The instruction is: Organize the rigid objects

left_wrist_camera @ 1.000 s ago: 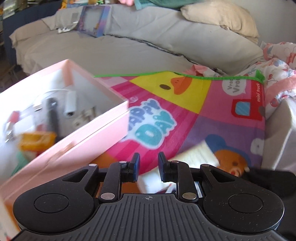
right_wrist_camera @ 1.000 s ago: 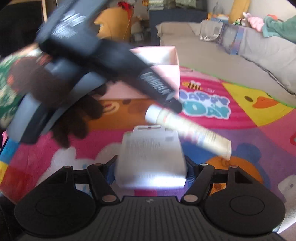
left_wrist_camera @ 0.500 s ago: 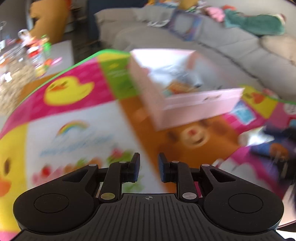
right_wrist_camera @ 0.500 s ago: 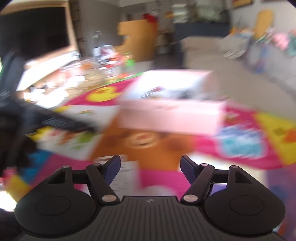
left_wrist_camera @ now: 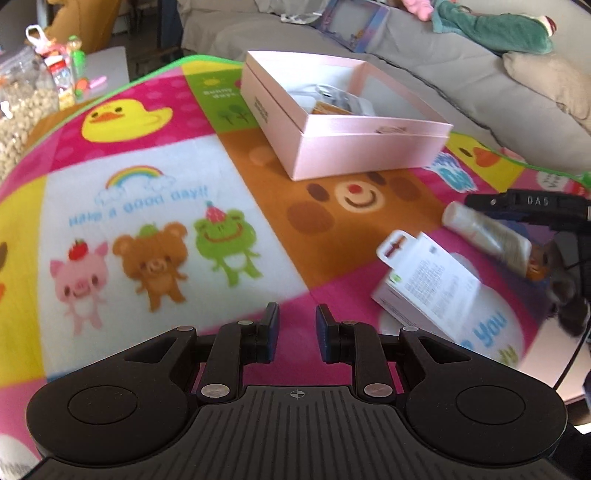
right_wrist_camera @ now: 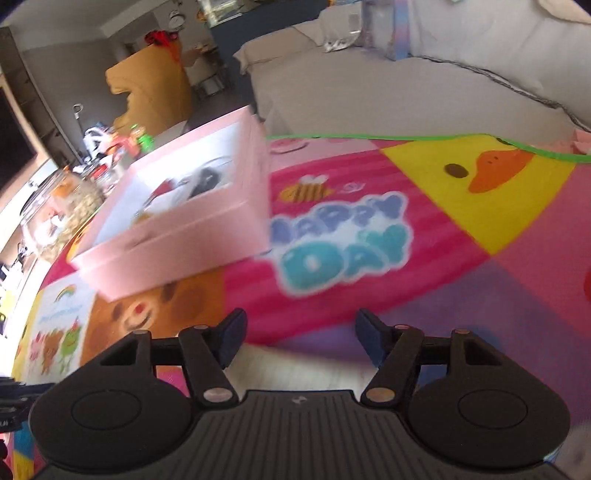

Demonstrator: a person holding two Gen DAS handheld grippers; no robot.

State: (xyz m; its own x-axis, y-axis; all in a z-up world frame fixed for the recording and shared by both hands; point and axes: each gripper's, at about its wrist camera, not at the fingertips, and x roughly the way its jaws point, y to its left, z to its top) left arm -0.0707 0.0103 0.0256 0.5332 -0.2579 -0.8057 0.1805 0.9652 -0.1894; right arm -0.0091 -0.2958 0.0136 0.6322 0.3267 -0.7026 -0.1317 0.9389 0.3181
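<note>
An open pink box (left_wrist_camera: 369,144) with several small items inside stands on the cartoon play mat (left_wrist_camera: 147,206). A white carded packet (left_wrist_camera: 424,280) lies tilted on the mat to its right, and a pale tube (left_wrist_camera: 487,236) lies beside the packet. My left gripper (left_wrist_camera: 297,314) hovers over the mat, shut and with nothing in it. In the right wrist view my right gripper (right_wrist_camera: 300,325) faces the pink box (right_wrist_camera: 177,243), its jaws closing. A blurred pale object (right_wrist_camera: 295,363) lies below and between the fingers, and the pads do not touch it. The left wrist view shows the right gripper's black body (left_wrist_camera: 528,206) above the tube.
A grey sofa (left_wrist_camera: 461,81) with a cushion (left_wrist_camera: 546,85) and a purple-framed box (left_wrist_camera: 354,26) borders the mat at the back. A jar of grains (left_wrist_camera: 22,107) and small bottles (left_wrist_camera: 75,59) stand beyond the mat's left edge. A dark-gloved hand (left_wrist_camera: 569,295) is at the far right.
The left gripper has swung away from beside the pink box to over the mat's left part. The right gripper has let go of the white packet, which now lies on the mat, and has rolled.
</note>
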